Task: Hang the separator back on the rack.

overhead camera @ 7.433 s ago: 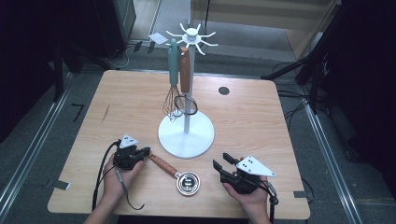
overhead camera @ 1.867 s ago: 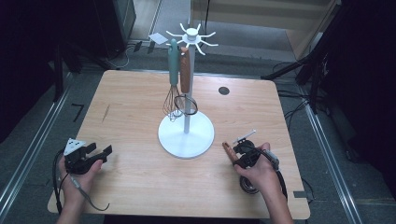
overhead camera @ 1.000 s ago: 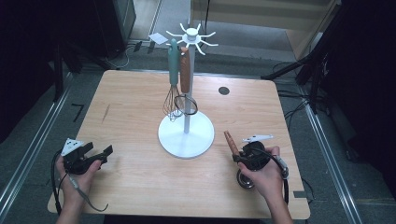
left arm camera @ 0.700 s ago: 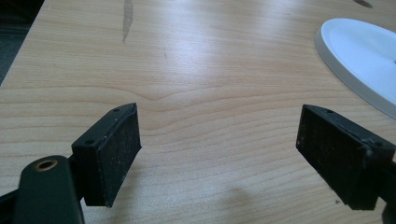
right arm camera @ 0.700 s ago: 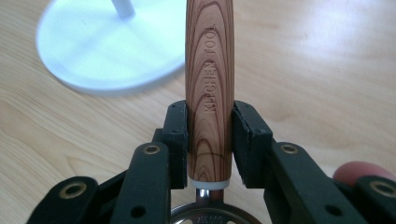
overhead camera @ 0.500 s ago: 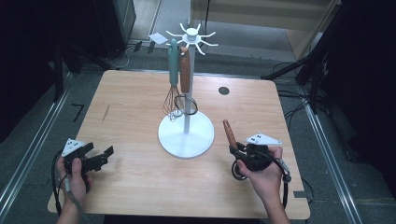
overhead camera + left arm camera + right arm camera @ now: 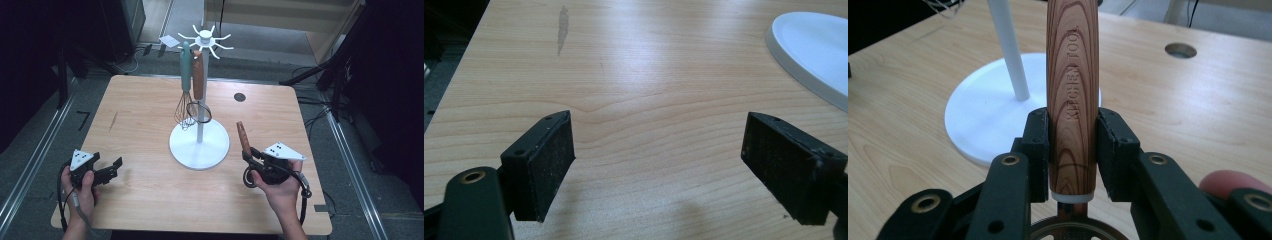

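A kitchen tool with a wooden handle (image 7: pixel 243 137) (image 7: pixel 1073 75) and a round metal head (image 7: pixel 248 177) (image 7: pixel 1073 232) is held above the table's front right. My right gripper (image 7: pixel 251 156) (image 7: pixel 1073 145) is shut on the handle's lower end, and the handle points up and away toward the white hanging rack (image 7: pixel 199 145). A teal-handled whisk (image 7: pixel 185 65) and another wooden-handled tool (image 7: pixel 198 75) hang from the rack. At the front left, my left gripper (image 7: pixel 116 166) (image 7: pixel 659 165) stands open over bare wood with nothing between its pads (image 7: pixel 546 160).
The rack's round white base (image 7: pixel 983 110) (image 7: pixel 814 55) and thin pole (image 7: pixel 1010 50) stand mid-table, just left of the held tool. A cable hole (image 7: pixel 239 97) (image 7: pixel 1180 50) lies at the back right. Dark floor, rails and cables surround the wooden table (image 7: pixel 140 115).
The tool, once on the table under the left gripper, is now in the right gripper. Over the last second the right hand has risen slightly with it. The left hand has kept still.
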